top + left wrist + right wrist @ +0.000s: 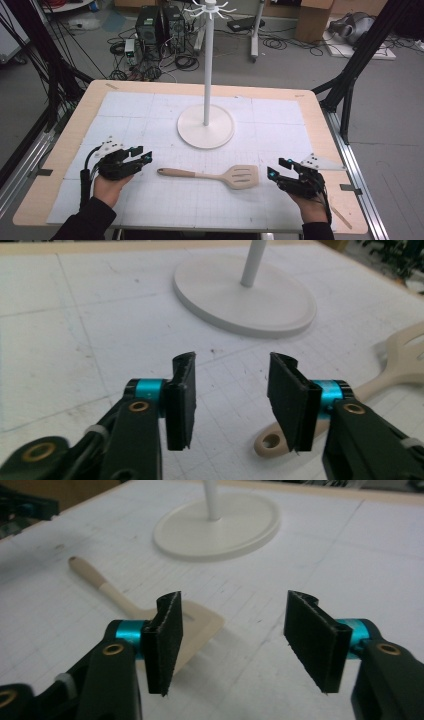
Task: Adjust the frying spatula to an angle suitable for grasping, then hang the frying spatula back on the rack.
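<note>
Spatula [215,175] is my landmark: it lies flat on the desk [60,150], handle to the left, slotted blade to the right, on the near side of the white stand [206,126]. My left tool [142,157] sits just off the handle's end, jaws apart with nothing between them. My right tool [276,168] waits beside the blade, jaws likewise apart and empty. I judge this the approach before a pickup; next I should bring one tool's jaws astride the handle, then close.
</note>
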A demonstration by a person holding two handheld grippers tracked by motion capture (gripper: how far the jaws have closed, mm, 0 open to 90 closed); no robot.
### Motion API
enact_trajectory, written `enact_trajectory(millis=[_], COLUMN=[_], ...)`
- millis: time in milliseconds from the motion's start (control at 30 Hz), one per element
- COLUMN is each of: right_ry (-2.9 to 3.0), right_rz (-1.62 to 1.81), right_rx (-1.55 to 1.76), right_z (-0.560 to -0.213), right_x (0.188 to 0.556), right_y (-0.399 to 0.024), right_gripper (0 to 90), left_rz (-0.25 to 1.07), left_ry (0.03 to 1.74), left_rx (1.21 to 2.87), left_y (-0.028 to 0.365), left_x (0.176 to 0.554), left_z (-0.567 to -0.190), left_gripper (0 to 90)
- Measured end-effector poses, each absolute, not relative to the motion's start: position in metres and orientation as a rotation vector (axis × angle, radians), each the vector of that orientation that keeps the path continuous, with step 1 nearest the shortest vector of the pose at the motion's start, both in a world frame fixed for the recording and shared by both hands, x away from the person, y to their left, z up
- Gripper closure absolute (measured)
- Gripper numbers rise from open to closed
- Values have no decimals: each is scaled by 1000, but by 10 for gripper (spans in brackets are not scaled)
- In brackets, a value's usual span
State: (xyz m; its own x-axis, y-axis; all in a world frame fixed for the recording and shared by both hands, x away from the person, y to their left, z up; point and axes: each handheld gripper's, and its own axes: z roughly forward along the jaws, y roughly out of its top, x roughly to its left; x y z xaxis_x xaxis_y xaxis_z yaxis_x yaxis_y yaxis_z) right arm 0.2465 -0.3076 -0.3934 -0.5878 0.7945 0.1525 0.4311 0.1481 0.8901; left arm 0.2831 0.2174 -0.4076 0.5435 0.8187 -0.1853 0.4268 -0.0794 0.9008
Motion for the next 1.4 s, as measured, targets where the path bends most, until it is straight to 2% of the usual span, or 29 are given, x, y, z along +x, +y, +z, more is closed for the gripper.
enact_trajectory(millis=[100, 167, 233, 333, 500, 1033, 1400], right_ry=[2029, 2001, 1977, 1948, 1899, 1931, 2126], right_rz=[1416, 1396, 1408, 1419, 1439, 1385, 1522], right_rx=[1152, 1143, 1135, 1134, 1137, 1085, 899], right_z=[-389, -387, -386, -385, -382, -382, -377], right_x=[242, 239, 237, 235, 232, 233, 254], right_y=[-313, -315, -316, -318, -319, -312, -272], right_gripper=[330, 263, 207, 175, 166, 178, 176], left_rz=[480, 500, 502, 536, 545, 528, 525], left_ry=[1027, 1007, 1003, 994, 931, 933, 947], left_rx=[1650, 1618, 1581, 1563, 1528, 1534, 1538], left_y=[230, 236, 239, 243, 255, 258, 259], left_x=[277, 272, 268, 261, 249, 251, 250], left_z=[-404, -403, -401, -398, -394, -396, -398], left_gripper=[466, 412, 325, 182, 178, 210, 211])
